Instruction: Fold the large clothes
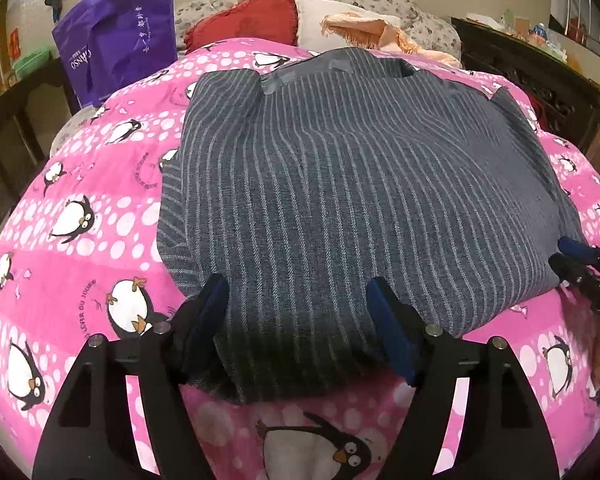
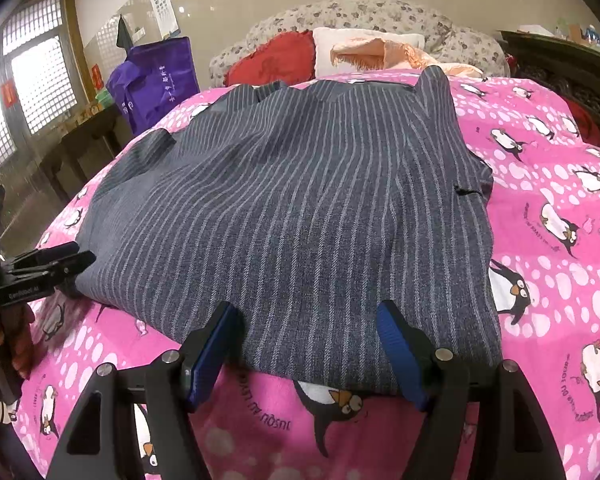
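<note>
Striped grey garment (image 1: 340, 184) lies spread flat straight ahead of both my tongs, on the pink penguin-print blanket (image 1: 84, 216) that covers the bed. Its near hem reaches right to my fingertips, and its far end runs up toward the pillows.

Beyond the garment, at the far end of the bed, a floral headboard cushion (image 2: 380, 16) backs a red pillow (image 2: 276, 60), a white pillow (image 2: 332, 46) and a peach fringed cloth (image 2: 384, 54). Past my left tongs, latticed windows (image 2: 40, 80) fill the wall above a dark side table (image 2: 84, 136). A dark carved cabinet (image 1: 540, 76) stands off past my right tongs.

On that side table stands a purple tote bag (image 1: 116, 36); what it holds I cannot tell.

My left tongs (image 1: 300, 320) are spread wide, the hem bunched between the blue pads (image 1: 216, 312), which are not pinched shut on it. My right tongs (image 2: 308, 344) are equally wide, hem edge lying between the pads, gripping nothing.
</note>
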`<act>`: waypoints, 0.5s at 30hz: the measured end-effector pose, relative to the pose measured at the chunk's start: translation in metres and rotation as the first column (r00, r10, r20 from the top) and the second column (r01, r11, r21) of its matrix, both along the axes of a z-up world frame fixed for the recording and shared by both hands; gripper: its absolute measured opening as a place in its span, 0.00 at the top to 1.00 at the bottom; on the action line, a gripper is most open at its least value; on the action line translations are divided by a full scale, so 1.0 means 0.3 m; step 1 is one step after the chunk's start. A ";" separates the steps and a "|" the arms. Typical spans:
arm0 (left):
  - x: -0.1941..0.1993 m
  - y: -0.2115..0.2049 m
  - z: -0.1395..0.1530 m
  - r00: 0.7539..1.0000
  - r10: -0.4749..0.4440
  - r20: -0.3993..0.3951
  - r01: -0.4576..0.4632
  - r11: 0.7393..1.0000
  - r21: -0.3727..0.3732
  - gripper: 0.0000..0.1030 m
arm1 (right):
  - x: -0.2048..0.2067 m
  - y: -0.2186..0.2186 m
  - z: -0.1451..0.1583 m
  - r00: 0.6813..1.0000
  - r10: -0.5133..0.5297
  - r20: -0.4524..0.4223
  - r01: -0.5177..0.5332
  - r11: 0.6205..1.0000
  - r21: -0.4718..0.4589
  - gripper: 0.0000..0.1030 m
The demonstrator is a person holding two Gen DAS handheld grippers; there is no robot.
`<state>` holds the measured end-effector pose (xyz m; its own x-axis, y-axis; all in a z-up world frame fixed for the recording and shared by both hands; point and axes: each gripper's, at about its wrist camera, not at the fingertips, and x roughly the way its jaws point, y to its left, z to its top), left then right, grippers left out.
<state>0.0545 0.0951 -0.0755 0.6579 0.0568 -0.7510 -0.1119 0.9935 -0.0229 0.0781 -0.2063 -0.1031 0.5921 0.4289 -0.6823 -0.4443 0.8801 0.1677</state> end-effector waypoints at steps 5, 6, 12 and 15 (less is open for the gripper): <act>-0.004 -0.006 0.046 1.000 0.003 -0.007 -0.003 1.000 -0.004 0.29 | -0.003 -0.003 -0.001 1.000 0.007 -0.002 -0.007 1.000 0.014 0.28; -0.005 0.009 0.087 1.000 -0.001 0.013 0.002 1.000 -0.029 0.29 | -0.002 -0.003 -0.001 1.000 0.007 -0.003 -0.007 1.000 0.016 0.28; 0.127 0.277 0.199 0.995 0.083 0.051 -0.076 0.990 -0.119 0.18 | -0.005 0.005 -0.001 1.000 0.012 -0.003 -0.012 1.000 0.011 0.26; 0.247 0.432 0.105 0.989 0.127 -0.073 -0.141 0.961 -0.237 0.19 | -0.007 0.012 -0.002 1.000 0.013 -0.002 -0.013 1.000 0.006 0.25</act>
